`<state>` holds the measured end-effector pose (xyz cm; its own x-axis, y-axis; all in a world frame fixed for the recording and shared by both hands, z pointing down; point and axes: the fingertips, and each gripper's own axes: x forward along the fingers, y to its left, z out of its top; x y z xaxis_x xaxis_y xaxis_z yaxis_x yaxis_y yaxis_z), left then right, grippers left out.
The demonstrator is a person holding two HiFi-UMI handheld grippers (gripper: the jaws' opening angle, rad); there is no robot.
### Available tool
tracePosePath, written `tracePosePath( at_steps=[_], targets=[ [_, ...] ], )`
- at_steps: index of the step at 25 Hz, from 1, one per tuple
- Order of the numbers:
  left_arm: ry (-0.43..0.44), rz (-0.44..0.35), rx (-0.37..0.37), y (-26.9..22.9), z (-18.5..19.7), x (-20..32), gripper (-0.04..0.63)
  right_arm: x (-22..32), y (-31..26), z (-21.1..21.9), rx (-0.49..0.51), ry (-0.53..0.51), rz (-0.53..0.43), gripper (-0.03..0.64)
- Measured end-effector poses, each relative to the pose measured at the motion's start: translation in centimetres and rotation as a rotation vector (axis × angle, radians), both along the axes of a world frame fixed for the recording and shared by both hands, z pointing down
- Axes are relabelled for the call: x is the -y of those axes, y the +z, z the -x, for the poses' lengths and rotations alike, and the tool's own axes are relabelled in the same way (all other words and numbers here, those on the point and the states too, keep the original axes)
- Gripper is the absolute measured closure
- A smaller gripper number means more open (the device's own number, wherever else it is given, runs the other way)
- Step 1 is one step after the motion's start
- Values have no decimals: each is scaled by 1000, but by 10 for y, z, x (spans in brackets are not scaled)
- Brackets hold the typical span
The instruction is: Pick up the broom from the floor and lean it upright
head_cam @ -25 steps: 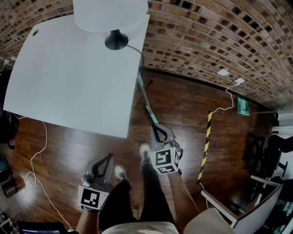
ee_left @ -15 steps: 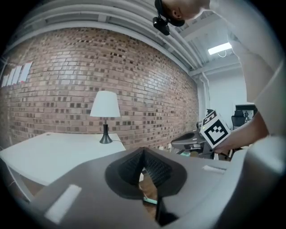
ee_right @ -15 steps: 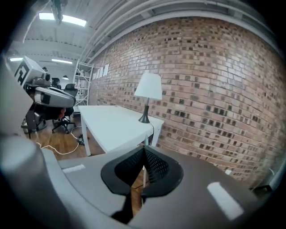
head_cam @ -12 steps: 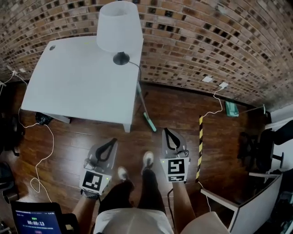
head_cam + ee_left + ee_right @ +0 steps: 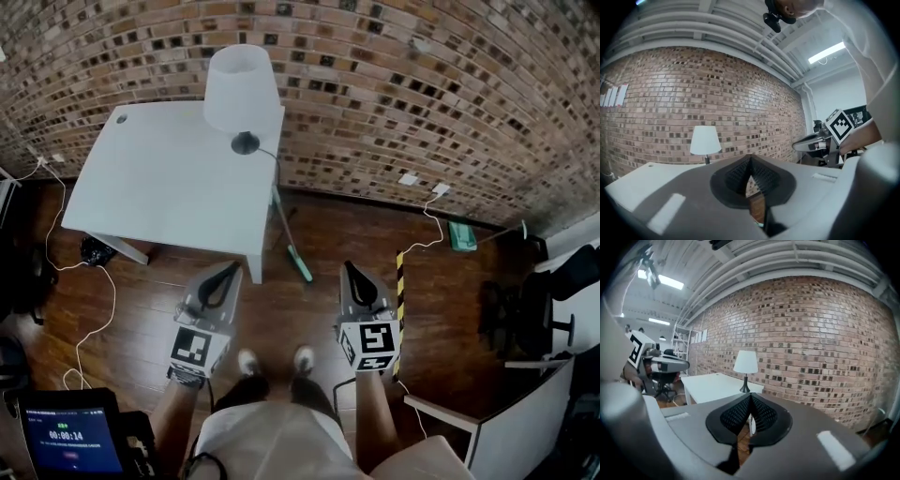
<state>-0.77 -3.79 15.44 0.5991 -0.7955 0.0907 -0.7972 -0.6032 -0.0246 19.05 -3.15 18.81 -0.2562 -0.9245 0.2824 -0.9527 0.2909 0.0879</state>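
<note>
Brick wall [image 5: 394,94], wood floor [image 5: 286,314]: broom [image 5: 300,268] propped handle-up against table [image 5: 169,187], ahead between left tongs [image 5: 228,270] and right tongs [image 5: 349,269]; both closed, empty; right marginally nearer.

Grey left gripper [image 5: 232,269], right gripper [image 5: 349,268]; white shirt [image 5: 267,441], white shoes [image 5: 248,361]

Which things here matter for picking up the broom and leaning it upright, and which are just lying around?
For the job:
- broom, seemingly propped on the table corner
- left gripper, shut, empty
- right gripper, shut, empty
- table

Just around:
- lamp
- striped floor strip
- tablet
</note>
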Motion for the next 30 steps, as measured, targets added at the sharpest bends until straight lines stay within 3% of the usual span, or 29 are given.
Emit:
tracePosePath(
  at_steps=[5, 13, 22, 30],
  targets=[
    [-37, -49, 17, -32, -10, -6, 595, -9, -42, -23, 93, -26, -38, 604],
    [-63, -94, 31, -48, -33, -26, 595, -19, -73, -34, 88, -42, -105, 604],
    [-117, -123, 38, -60, -13, -19, 595, -10, -77, -29, 37, -59, -116, 604],
    [-89, -94, 53, -58, 13, -38, 595, -31, -79, -17, 66, -12, -95, 603]
  ],
)
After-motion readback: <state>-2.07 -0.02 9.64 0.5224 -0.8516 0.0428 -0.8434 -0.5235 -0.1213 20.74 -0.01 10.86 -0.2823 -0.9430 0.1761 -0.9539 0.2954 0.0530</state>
